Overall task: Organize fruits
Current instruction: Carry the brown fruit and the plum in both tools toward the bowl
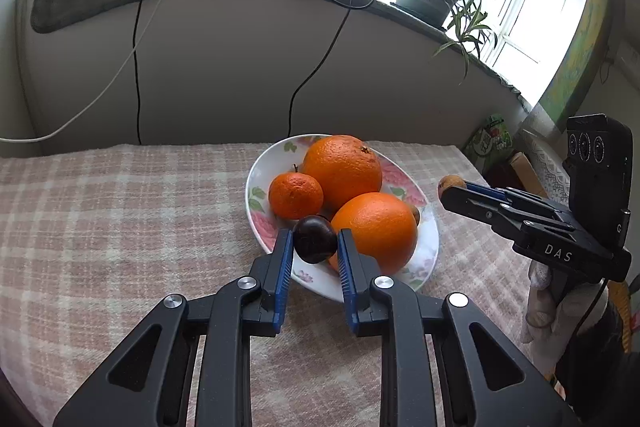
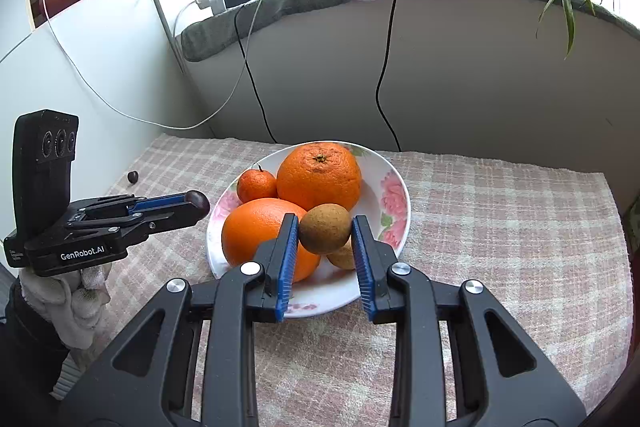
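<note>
Your left tongs (image 1: 315, 241) pinch one dark plum (image 1: 315, 239), your right tongs (image 2: 325, 235) one brown fruit (image 2: 325, 233) — both over the plate (image 2: 394, 227) at the worktop's far edge, holding two oranges (image 2: 319, 175), one mandarin (image 2: 257, 185).

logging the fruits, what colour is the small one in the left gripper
Dark purple, nearly black, glossy: the small fruit, best in the left wrist view.

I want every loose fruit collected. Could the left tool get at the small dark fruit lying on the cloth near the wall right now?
Probably not yet: the left tool is already shut on a dark fruit. The loose fruit lies in the open on the cloth with nothing around it.
</note>
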Motion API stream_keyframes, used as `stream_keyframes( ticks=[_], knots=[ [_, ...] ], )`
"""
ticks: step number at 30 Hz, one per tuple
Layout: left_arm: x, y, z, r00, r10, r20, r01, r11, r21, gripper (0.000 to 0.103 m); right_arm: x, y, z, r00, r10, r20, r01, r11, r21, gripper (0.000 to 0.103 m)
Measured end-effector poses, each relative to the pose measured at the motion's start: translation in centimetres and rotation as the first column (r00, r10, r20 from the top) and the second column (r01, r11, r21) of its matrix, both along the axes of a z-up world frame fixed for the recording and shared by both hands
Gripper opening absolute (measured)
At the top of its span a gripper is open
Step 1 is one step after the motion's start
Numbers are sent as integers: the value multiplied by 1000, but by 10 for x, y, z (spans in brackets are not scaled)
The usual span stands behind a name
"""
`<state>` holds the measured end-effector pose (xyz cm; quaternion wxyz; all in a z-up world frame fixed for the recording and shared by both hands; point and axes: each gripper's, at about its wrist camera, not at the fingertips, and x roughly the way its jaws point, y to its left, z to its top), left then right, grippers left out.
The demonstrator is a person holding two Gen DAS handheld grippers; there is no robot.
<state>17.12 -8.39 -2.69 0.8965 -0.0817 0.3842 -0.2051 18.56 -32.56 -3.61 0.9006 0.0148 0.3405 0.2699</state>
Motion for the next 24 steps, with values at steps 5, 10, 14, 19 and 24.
stream_keyframes(
  ticks=[5,10,14,19,24],
  knots=[
    [1,-3,-1,1000,-3,-5,3,1000,8,21,10,-4,-3,1000,-4,-14,5,1000,10,29],
    [2,-5,0,1000,-5,-3,5,1000,13,21,19,-6,-6,999,-3,-34,4,1000,26,28],
    [3,-6,1,1000,-6,-3,6,1000,13,21,22,-4,-8,999,0,-40,1,1000,26,28],
    [5,-8,1,1000,-13,-2,13,1000,15,21,24,-3,-9,999,0,-44,1,1000,22,29],
    [6,-8,2,1000,-11,1,11,1000,14,21,26,-2,-10,999,-6,-48,7,1000,23,29]
  ],
)
